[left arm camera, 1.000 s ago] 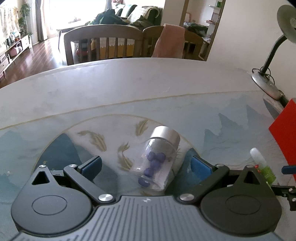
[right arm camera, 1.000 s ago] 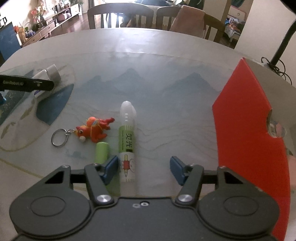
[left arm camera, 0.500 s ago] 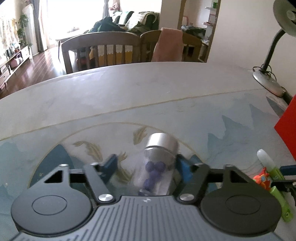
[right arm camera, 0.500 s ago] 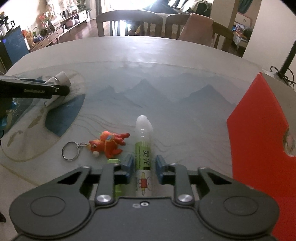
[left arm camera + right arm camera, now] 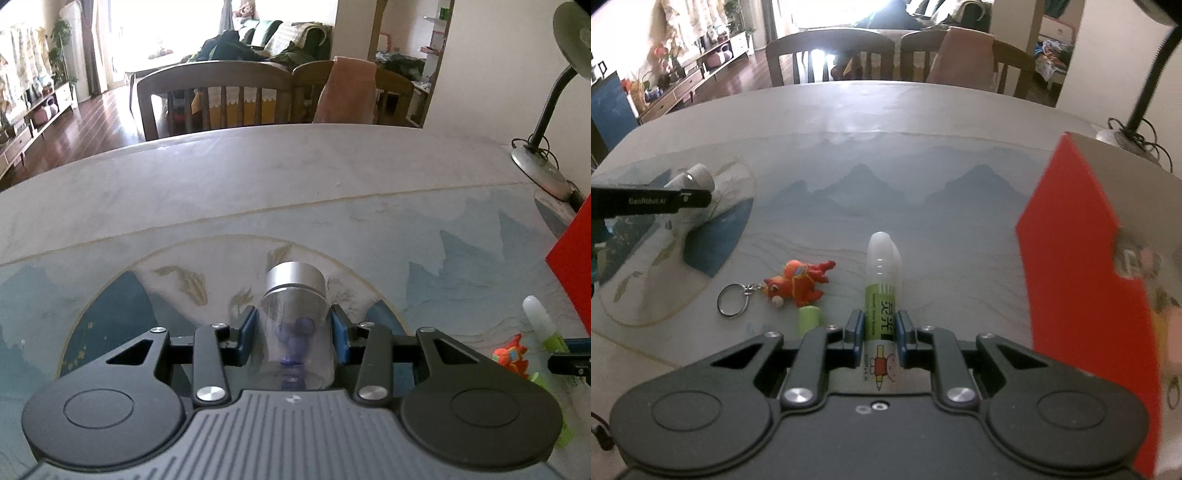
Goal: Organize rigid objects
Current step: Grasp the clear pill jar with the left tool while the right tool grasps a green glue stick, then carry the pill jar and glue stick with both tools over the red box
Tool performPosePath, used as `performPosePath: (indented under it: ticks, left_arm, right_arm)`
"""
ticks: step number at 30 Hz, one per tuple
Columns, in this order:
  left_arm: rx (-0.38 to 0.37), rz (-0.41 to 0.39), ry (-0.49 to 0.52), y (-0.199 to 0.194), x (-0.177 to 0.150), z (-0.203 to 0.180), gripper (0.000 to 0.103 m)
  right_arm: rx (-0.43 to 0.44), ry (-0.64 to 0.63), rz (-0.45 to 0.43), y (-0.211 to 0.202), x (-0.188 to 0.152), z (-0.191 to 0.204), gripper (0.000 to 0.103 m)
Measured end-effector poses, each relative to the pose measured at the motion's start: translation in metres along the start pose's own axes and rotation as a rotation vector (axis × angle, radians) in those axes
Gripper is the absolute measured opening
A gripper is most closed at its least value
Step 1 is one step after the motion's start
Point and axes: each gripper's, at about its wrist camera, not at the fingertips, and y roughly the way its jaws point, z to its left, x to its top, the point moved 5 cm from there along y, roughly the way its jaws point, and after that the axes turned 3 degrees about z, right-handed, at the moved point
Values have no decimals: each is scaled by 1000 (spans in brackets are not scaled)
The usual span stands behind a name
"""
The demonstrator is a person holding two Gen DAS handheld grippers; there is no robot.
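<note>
On the painted table (image 5: 258, 192), left claw (image 5: 293, 334) closing around the slippery, breakable, clear silver-capped bead jar (image 5: 295, 325) mid-body; right claw (image 5: 880, 338) clamped on the light, stiff green-labelled glue stick (image 5: 881, 295).

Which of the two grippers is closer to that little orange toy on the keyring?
The right gripper: the orange toy keychain lies just beside it, while it is shut on the green glue stick. The left gripper, closing around the clear jar, sits farther off.

site: my home dining room | dining chairs (image 5: 218, 99) at table (image 5: 258, 177) | sofa (image 5: 280, 40) behind | desk lamp (image 5: 546, 122) at far right corner
</note>
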Motion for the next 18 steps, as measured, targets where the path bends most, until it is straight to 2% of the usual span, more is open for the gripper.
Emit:
performPosePath:
  ticks: [9,18]
  left_arm:
    - [-40,-2,-19,-37,-10,-9,41]
    - [-83,-6,-4,-90,-15,-34,41]
  right_arm:
    - [51,52,-45,-47,-13,-10,16]
    - [101,71,-75,-97,-23,-15,16]
